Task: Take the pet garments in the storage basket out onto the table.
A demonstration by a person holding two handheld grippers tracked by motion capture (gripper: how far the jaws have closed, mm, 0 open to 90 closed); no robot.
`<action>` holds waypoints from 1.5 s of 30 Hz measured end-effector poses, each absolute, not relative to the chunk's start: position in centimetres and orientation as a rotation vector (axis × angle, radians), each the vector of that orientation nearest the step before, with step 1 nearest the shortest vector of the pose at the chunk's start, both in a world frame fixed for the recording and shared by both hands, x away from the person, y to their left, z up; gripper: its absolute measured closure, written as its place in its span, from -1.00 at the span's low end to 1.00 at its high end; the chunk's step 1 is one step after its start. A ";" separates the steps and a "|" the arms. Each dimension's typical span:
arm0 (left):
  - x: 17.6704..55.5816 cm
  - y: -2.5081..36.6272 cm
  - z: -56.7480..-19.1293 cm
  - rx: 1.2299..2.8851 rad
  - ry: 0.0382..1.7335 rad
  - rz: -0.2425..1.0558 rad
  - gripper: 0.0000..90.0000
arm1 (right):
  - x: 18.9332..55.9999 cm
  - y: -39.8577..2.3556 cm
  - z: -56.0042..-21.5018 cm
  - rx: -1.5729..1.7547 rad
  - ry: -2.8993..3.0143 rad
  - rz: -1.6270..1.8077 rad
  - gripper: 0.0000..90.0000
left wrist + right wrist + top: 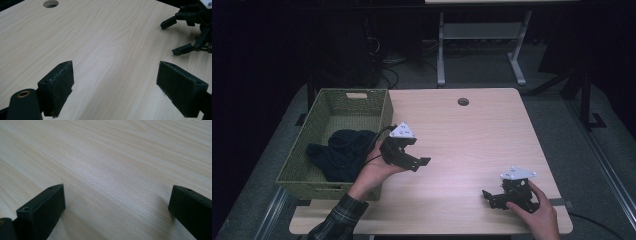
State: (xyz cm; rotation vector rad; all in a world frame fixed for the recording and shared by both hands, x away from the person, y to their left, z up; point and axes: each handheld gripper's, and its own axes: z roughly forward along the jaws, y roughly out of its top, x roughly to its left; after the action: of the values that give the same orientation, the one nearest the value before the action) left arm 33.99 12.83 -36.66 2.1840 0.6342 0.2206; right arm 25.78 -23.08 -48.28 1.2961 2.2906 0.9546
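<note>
My table point(472, 130) is mostly bare wood. The basket point(384, 107) sits far left, dark cloth point(339, 152) inside. Left gripper point(419, 162) hovers just beside it, jaws wide, empty; right gripper point(492, 196) rests near right, also wide (empty). I judge the left cable could snag the basket rim.

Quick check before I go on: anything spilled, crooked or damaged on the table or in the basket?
Nothing stands out. The dark cloth lies bunched inside the green basket, the table is unmarked, and both grippers, left and right, are open.
</note>
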 end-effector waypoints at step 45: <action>35.7 20.4 -33.4 2.111 0.746 0.304 -0.69 | 25.8 -23.1 -48.3 1.294 2.289 0.958 -0.99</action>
State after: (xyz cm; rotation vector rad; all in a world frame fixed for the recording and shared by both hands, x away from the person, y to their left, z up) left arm 35.66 20.44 -33.43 2.1109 0.7459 0.3043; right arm 25.80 -23.08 -48.28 1.2939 2.2889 0.9578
